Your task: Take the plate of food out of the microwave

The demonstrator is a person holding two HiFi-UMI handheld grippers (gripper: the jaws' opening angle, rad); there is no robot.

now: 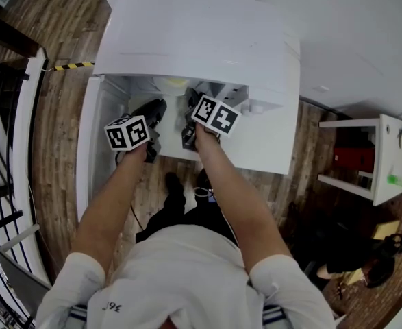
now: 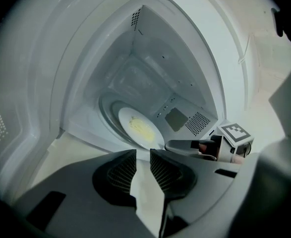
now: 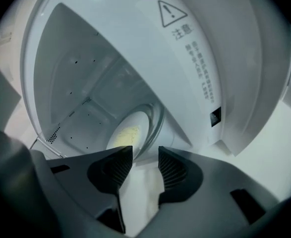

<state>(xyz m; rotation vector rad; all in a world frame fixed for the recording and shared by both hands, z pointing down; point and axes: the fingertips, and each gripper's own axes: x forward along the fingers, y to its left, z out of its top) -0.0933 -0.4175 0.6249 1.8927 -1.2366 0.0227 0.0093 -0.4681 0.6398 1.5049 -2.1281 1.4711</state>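
Head view has both arms reaching into the open microwave point(image 1: 187, 40). Inside, the glass turntable point(image 2: 107, 108) carries the plate point(image 2: 128, 115), which sits ahead of both tools and untouched, with yellow food point(image 2: 143, 130) on it. The left gripper point(image 2: 143, 155) has its jaws slightly apart on nothing; the right gripper point(image 3: 145, 150) stands wider, also empty. I'd say go in level, take the near rim from either side, lift just clear, and draw straight back without tipping.

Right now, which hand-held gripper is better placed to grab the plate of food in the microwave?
Right, probably. The right hand-held gripper has open jaws nearly at the rim of the plate; the left hand-held gripper sits farther back.
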